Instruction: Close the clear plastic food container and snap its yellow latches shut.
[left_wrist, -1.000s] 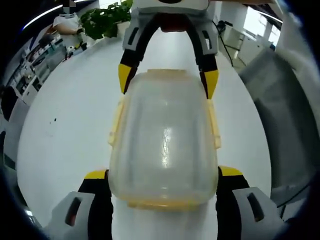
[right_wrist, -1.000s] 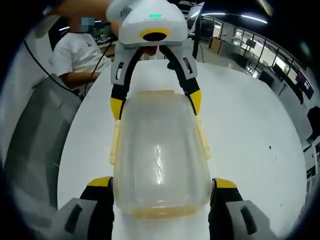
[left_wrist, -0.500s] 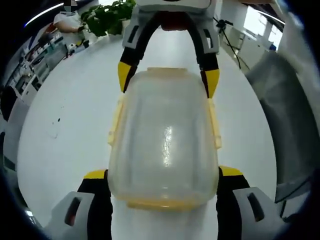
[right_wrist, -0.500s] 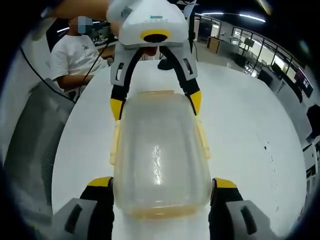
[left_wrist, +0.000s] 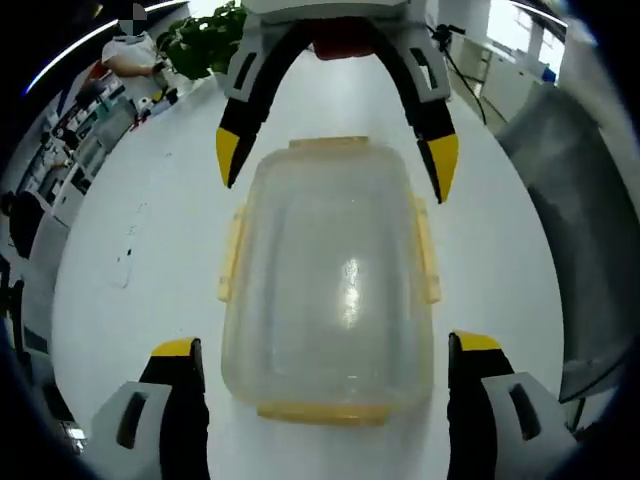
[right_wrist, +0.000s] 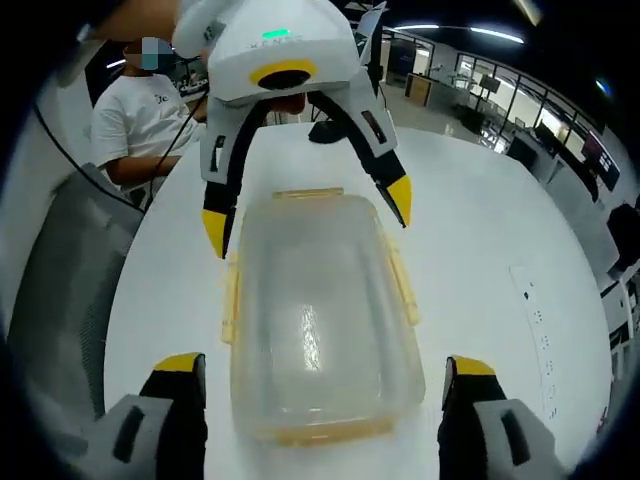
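Table: white, holds the container.
Container: clear, lid on, between both grippers, touching neither.
Left gripper: jaws spread wide at the near end.
Right gripper: jaws spread wide, opposite end.
Latches: yellow, along the sides.

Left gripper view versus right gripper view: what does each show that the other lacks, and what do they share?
Left gripper view alone: a potted plant at the far table edge and dark specks on the tabletop. Right gripper view alone: a seated person in a white shirt and an office with ceiling lights behind. Shared: the clear container with its lid on and yellow latches along the rim, resting on the white table, with the left hand-held gripper and right hand-held gripper open at opposite ends, clear of it.
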